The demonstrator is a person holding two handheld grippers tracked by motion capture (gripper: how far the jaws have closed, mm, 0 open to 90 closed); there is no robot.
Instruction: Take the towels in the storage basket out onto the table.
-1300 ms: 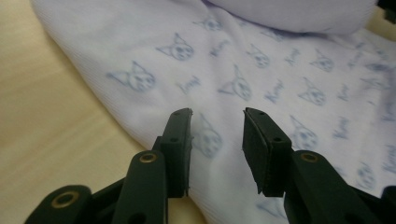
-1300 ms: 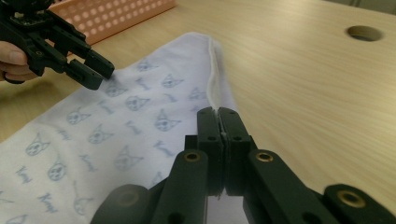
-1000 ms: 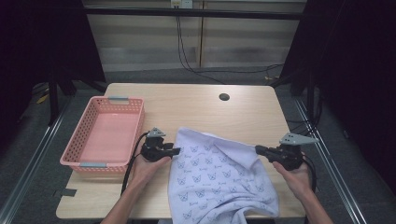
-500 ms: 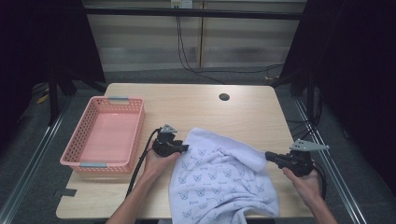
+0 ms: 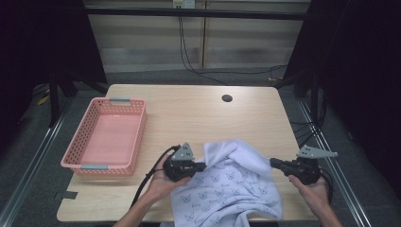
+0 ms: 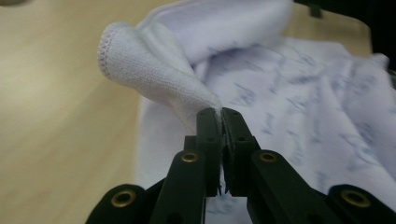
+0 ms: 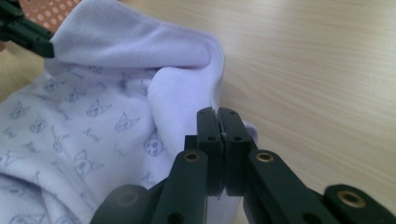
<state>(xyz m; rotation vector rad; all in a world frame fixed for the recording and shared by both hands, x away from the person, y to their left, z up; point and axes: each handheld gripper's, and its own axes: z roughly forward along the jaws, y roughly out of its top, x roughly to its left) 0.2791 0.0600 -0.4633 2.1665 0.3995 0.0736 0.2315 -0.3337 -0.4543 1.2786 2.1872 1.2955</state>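
Pinching the towel (image 5: 227, 184) by thin edges, left gripper (image 6: 219, 122) having just closed and right gripper (image 7: 218, 122) clamped, risks fabric slipping free beside the basket (image 5: 105, 137).

a pink basket (image 5: 106, 139) sits on the left of the wooden tabletop (image 5: 189, 113), with grey handles at its near and far ends. a dark round hole (image 5: 227, 98) lies near the tabletop's far right. black cables (image 5: 189, 56) hang beyond the far edge.
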